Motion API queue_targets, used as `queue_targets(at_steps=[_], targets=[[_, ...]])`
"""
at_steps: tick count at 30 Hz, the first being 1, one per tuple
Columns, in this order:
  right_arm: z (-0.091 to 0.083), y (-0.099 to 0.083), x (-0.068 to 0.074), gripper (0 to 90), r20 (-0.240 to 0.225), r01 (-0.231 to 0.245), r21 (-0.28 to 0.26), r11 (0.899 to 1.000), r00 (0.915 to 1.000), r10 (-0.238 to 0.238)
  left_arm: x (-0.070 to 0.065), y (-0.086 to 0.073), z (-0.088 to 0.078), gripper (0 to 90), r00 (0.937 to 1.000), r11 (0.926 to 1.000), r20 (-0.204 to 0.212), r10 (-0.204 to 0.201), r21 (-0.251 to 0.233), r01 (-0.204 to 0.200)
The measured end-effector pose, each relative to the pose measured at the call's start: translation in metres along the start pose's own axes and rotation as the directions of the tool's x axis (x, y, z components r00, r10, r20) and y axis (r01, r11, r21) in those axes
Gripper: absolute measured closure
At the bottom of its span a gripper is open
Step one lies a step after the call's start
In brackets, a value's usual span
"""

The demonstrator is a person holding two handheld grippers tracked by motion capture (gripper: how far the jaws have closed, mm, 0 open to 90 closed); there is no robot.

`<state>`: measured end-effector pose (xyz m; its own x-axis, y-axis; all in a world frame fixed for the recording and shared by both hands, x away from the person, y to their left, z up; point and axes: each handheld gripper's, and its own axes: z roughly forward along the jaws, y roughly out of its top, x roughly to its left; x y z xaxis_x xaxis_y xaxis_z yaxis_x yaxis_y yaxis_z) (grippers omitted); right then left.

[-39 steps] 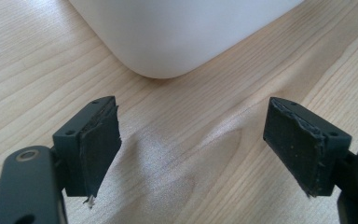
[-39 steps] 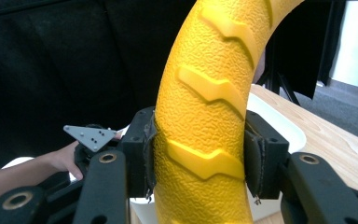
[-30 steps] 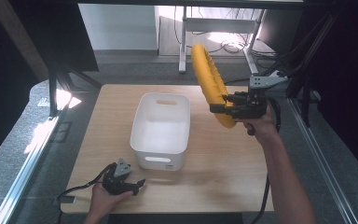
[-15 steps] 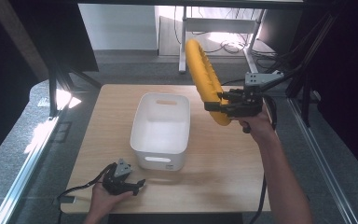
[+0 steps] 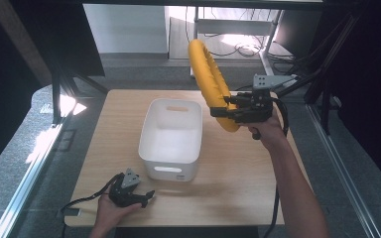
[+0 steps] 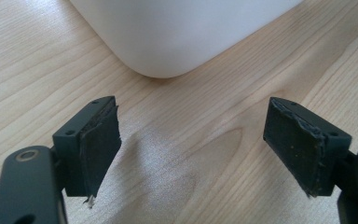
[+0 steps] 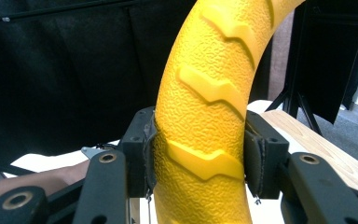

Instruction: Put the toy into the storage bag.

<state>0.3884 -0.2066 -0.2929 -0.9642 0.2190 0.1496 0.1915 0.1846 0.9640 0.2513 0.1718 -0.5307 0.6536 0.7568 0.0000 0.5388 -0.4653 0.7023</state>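
Note:
A yellow ring-shaped toy with raised chevron ridges (image 5: 209, 83) hangs in the air to the right of the white bin (image 5: 171, 139), standing on edge. My right gripper (image 5: 224, 110) is shut on its lower part; in the right gripper view the yellow ring (image 7: 205, 116) is pressed between both pads. My left gripper (image 5: 149, 196) rests on the table's near left, just in front of the bin. In the left gripper view its jaws stand open over bare wood, with the bin's rounded corner (image 6: 177, 32) ahead of my left gripper (image 6: 205, 154).
The wooden table (image 5: 238, 188) has free room to the right of and in front of the bin. A metal frame rail (image 5: 30, 168) runs along the left side. Desk legs and cables (image 5: 233, 29) stand on the floor beyond the far edge.
My right gripper has carried the yellow ring left toward the bin and a little higher. The left gripper has stayed put.

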Motion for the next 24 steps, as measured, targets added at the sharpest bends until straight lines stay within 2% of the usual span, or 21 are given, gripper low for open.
queue_targets(at_steps=[24], targets=[[0.019, 0.017, 0.011, 51.9, -0.037, 0.031, -0.011, 0.999, 0.9988, -0.031, 0.000, 0.000, -0.001, 18.8, 1.0000, 1.0000, -0.001, 0.001, -0.001, -0.001]])
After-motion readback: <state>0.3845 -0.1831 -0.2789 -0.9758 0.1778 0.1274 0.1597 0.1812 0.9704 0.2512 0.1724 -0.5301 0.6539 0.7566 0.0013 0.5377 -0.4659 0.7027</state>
